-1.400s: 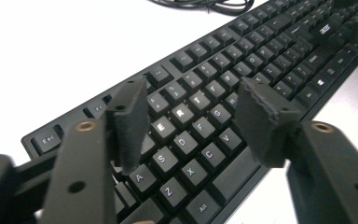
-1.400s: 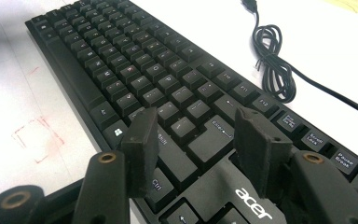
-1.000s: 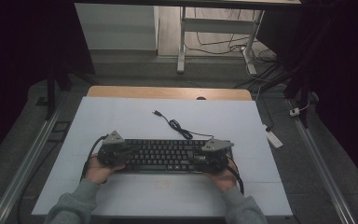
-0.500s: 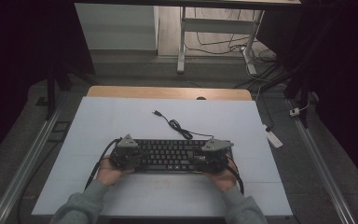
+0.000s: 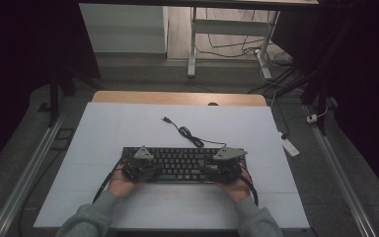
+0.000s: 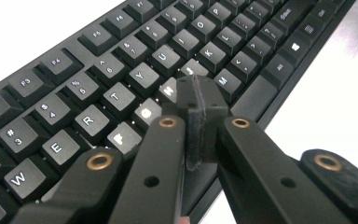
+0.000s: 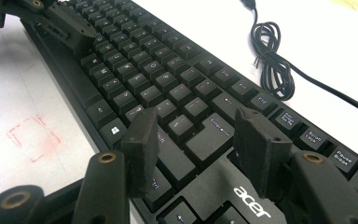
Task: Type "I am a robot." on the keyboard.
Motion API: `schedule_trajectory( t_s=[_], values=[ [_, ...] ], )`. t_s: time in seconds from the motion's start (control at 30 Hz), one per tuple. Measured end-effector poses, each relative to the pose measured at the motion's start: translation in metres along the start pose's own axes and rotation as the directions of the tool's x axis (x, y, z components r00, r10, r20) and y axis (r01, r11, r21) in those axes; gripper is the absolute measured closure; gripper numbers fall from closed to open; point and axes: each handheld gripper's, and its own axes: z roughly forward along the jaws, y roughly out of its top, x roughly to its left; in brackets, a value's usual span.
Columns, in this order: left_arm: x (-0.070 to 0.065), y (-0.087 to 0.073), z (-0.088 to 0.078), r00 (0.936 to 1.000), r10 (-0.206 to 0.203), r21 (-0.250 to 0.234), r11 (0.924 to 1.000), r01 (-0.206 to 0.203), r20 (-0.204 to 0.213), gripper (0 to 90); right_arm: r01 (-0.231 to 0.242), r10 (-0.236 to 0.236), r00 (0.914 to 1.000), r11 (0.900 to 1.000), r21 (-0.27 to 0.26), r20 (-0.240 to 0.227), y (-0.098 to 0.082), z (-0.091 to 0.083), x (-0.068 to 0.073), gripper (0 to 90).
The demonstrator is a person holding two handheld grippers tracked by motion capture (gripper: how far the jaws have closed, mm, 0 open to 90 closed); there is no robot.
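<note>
On the white bench (image 5: 128, 123) lies a keyboard (image 5: 180, 160). Left tongs (image 6: 200, 100), clenched, poke the keys; right tongs (image 7: 196, 135) hang released above. Typing looks underway.

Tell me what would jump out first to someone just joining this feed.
A black full-size keyboard lies near the front of the white table, with a hand-held gripper over each end. The left gripper has its jaws shut together, tip down among the middle letter keys, while the right gripper hovers with jaws apart by the Enter key. The keyboard's coiled black cable lies unplugged behind it.
</note>
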Motion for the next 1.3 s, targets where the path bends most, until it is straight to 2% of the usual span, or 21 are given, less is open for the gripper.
schedule_trajectory(
  t_s=[0.17, 0.23, 0.33, 0.4, 0.47, 0.6, 0.7, 0.8, 0.83, 0.97, 1.1, 1.3],
  values=[
    [0.000, -0.001, 0.001, 1.0000, -0.002, 0.002, 1.0000, 0.002, 0.001, 89.0, -0.002, 0.002, 1.0000, 1.000, -0.001, 0.002, 0.000, 0.000, 0.000, 50.2],
    [0.000, -0.002, 0.003, 1.0000, 0.000, 0.021, 0.9998, 0.000, -0.001, 89.0, -0.003, 0.003, 1.0000, 1.000, -0.003, 0.002, 0.000, 0.000, 0.000, 50.2],
    [0.002, -0.003, 0.003, 0.9999, -0.013, 0.010, 0.9999, 0.013, 0.007, 89.1, -0.003, 0.003, 1.0000, 1.000, -0.003, 0.002, 0.000, 0.000, 0.000, 50.1],
    [0.001, -0.003, 0.001, 1.0000, -0.002, 0.007, 1.0000, 0.003, -0.004, 89.1, -0.001, 0.001, 1.0000, 1.000, -0.001, 0.002, 0.000, 0.000, 0.000, 50.1],
    [0.001, -0.002, -0.002, 1.0000, 0.000, -0.020, 0.9998, 0.000, -0.003, 88.8, -0.002, 0.002, 1.0000, 1.000, -0.001, 0.003, 0.000, 0.000, 0.000, 50.1],
    [0.003, -0.001, -0.016, 0.9999, -0.013, -0.093, 0.9956, 0.014, 0.007, 77.2, -0.003, 0.003, 1.0000, 1.000, -0.003, 0.004, 0.000, -0.001, -0.001, 50.1],
    [0.006, -0.001, -0.028, 0.9992, -0.040, -0.138, 0.9896, 0.039, -0.001, 63.3, -0.002, 0.002, 1.0000, 1.000, -0.003, 0.004, 0.000, -0.001, -0.001, 50.1],
    [0.011, -0.003, -0.036, 0.9981, -0.062, -0.148, 0.9870, 0.061, 0.001, 49.6, -0.003, 0.003, 1.0000, 1.000, 0.001, 0.007, 0.000, -0.001, -0.001, 50.1],
    [0.012, -0.004, -0.038, 0.9980, -0.062, -0.149, 0.9870, 0.060, -0.010, 46.5, -0.004, 0.004, 1.0000, 1.000, 0.001, 0.008, 0.000, -0.001, -0.001, 50.0],
    [0.017, -0.008, -0.045, 0.9963, -0.079, -0.160, 0.9844, 0.073, -0.033, 40.7, -0.006, 0.006, 0.9999, 1.000, 0.000, 0.008, -0.001, -0.001, -0.002, 50.0],
    [0.023, -0.010, -0.052, 0.9947, -0.097, -0.173, 0.9809, 0.090, -0.033, 38.0, -0.006, 0.006, 0.9999, 1.000, 0.002, 0.010, -0.001, -0.001, -0.002, 50.0],
    [0.030, -0.013, -0.058, 0.9940, -0.105, -0.155, 0.9829, 0.099, -0.031, 34.3, -0.004, 0.004, 0.9999, 1.000, 0.003, 0.017, -0.001, -0.002, -0.004, 50.0]
  ],
)
